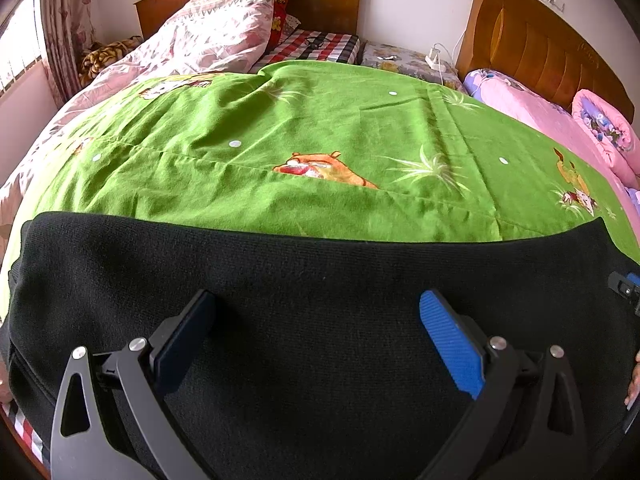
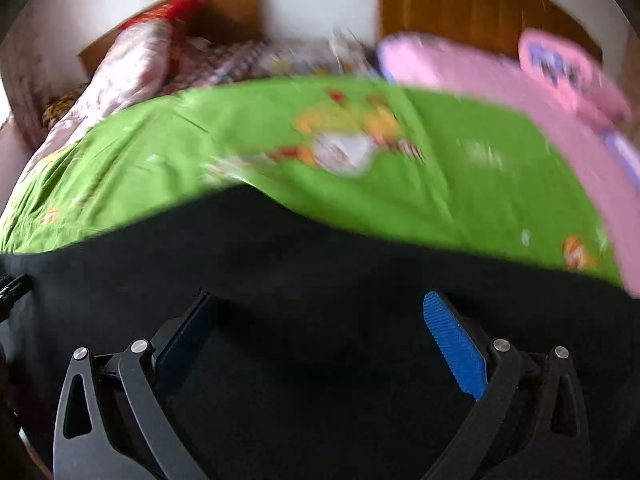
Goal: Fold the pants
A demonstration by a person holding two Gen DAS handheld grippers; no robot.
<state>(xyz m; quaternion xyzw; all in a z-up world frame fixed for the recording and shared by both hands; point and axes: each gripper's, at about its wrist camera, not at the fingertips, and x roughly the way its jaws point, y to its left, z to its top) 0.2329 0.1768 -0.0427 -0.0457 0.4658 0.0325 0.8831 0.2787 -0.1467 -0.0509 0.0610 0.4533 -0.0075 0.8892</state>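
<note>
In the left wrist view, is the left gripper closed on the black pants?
No: the left gripper stands wide open above the black pants, with bare fabric showing between its fingers.

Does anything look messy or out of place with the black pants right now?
Nothing stands out. The black pants lie flat on the green blanket, far edge fairly straight. Both grippers, left and right, hover open above them. The right wrist view is blurred.

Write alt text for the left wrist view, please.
The open left gripper hovers over black pants spread across a green sheet on a bed. Pink quilts and wooden headboards stand behind.
</note>
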